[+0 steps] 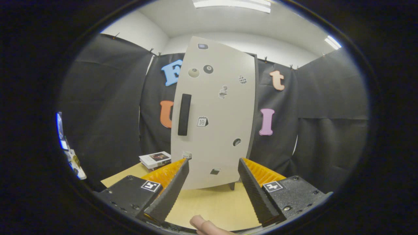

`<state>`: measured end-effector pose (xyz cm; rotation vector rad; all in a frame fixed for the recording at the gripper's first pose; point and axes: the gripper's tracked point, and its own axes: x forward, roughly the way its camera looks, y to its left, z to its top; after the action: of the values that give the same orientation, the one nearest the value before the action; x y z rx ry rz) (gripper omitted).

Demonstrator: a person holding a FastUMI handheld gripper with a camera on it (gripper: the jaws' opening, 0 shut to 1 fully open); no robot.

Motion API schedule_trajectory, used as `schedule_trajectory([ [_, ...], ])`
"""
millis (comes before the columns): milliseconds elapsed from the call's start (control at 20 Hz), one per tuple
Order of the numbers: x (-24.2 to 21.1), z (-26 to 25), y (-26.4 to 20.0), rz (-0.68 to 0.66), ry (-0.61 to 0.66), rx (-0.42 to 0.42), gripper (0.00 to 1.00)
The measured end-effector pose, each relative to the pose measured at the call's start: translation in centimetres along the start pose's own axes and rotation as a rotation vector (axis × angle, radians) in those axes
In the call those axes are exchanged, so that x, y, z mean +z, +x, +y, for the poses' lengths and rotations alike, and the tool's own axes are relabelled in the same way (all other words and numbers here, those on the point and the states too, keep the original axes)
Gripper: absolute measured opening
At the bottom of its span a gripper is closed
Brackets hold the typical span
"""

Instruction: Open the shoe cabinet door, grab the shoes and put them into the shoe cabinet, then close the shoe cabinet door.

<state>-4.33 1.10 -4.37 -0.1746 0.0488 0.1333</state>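
Gripper view: gripper (213, 169) level above the table (209, 204), jaws wide apart, empty, facing the closed cabinet door (215, 114) beyond.

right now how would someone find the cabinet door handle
Start at the tall pale cabinet standing on the wooden table, straight beyond the open fingers. On its door, among small stickers, the handle is the upright black bar near the edge on the books' side, the only long dark shape there.

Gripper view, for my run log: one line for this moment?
gripper: open, empty | cabinet door: shut, ahead | handle: untouched | stage: before opening
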Motion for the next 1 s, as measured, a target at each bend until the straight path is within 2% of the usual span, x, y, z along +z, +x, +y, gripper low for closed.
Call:
schedule_trajectory([
  [300, -0.7, -4.6, -3.7, -0.001, 0.036, -0.037, 0.99],
  [600, -0.3, -10.1, -6.9, -0.027, 0.051, -0.116, 0.99],
  [1000, -0.2, -11.7, -9.8, -0.047, 0.038, -0.122, 0.99],
])
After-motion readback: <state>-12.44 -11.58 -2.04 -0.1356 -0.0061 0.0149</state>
